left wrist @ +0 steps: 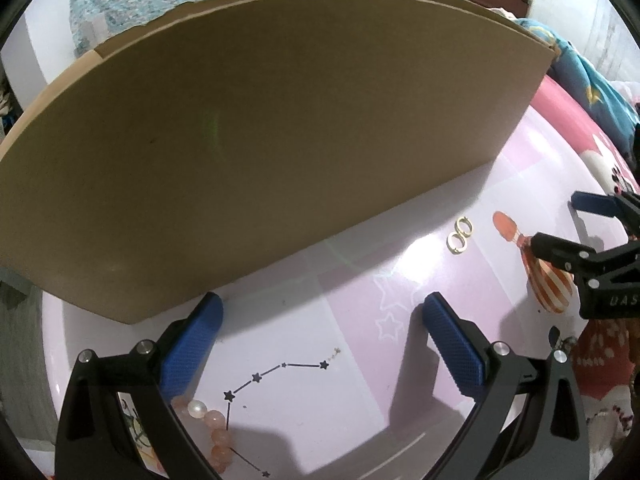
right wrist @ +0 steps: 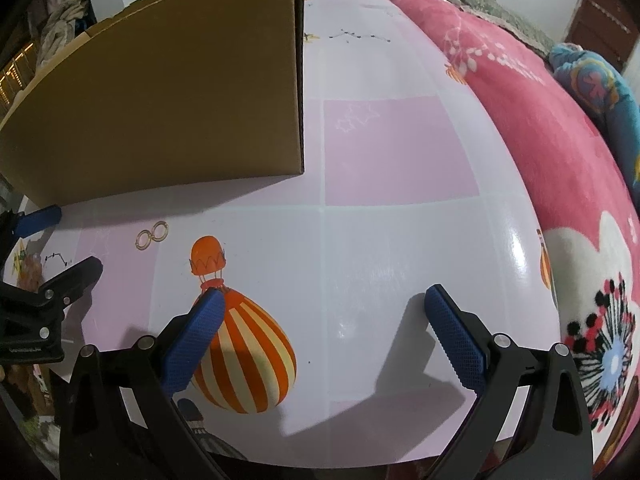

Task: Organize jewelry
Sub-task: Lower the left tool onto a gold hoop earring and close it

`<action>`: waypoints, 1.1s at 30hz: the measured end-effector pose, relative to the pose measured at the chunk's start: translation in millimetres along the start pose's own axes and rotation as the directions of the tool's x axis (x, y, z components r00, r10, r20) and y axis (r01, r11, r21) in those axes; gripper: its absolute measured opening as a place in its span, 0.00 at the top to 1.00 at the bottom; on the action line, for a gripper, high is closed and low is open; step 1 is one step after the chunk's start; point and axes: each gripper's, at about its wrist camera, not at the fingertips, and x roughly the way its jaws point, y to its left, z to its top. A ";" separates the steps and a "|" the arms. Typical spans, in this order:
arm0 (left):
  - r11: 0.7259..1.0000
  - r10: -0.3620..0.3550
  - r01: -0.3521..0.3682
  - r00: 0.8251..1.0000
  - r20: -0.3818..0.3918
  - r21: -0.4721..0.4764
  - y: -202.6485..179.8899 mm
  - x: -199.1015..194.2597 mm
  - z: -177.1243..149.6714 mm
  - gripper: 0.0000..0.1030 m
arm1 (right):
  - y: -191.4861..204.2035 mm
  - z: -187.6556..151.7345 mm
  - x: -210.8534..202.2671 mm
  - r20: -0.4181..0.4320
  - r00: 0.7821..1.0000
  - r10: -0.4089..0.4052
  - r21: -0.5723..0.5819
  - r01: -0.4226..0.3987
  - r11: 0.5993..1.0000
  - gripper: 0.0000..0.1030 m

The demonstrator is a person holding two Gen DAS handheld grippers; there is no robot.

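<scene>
While your left hand-held gripper (left wrist: 322,310) hangs wide open and empty over the tabletop (right wrist: 400,240), your right hand-held gripper (right wrist: 320,304) is wide open and empty too. Two gold rings (left wrist: 459,234) lie touching near the cardboard box (left wrist: 240,140). A pink bead bracelet (left wrist: 214,432) lies by your left finger.

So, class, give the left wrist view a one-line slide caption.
Open left gripper above the table, gold earrings ahead, pink bead bracelet below, cardboard box behind.

Bead bracelet (left wrist: 214,436) partly behind left gripper's finger, cardboard box (left wrist: 256,140) interior unseen
</scene>
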 end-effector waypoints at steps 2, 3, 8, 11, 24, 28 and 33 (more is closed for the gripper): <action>1.000 -0.001 0.001 1.000 0.010 0.010 1.1 -1.8 -1.3 0.05 | 2.0 -1.2 -1.8 0.011 1.000 -0.006 -0.012 0.006 1.000 0.08; 1.000 0.001 -0.001 1.000 0.020 0.018 0.4 -3.5 -2.0 0.05 | 4.2 -2.1 -3.1 0.018 1.000 -0.015 -0.028 0.016 0.999 0.08; 0.994 -0.092 0.083 0.987 0.135 0.071 -10.5 -23.7 -0.5 0.13 | 6.6 -3.4 -11.9 0.052 0.999 -0.004 -0.044 0.006 0.999 0.08; 0.984 -0.154 0.135 0.973 0.171 0.118 -21.8 -27.1 2.2 0.22 | 0.8 -3.2 -23.5 0.111 0.993 0.045 -0.020 -0.043 0.999 0.08; 0.952 -0.207 0.178 0.974 0.093 0.248 -57.2 -1.6 9.9 0.71 | -12.2 3.5 -31.9 0.186 0.972 0.143 0.004 -0.146 0.989 0.16; 0.949 -0.203 0.177 0.976 0.076 0.261 -59.8 3.5 12.3 0.82 | -13.4 4.1 -31.0 0.189 0.970 0.154 0.007 -0.158 0.987 0.18; 0.940 -0.190 0.158 0.979 0.080 0.301 -62.9 3.4 10.4 0.90 | -15.1 3.4 -31.7 0.195 0.967 0.165 0.013 -0.171 0.985 0.24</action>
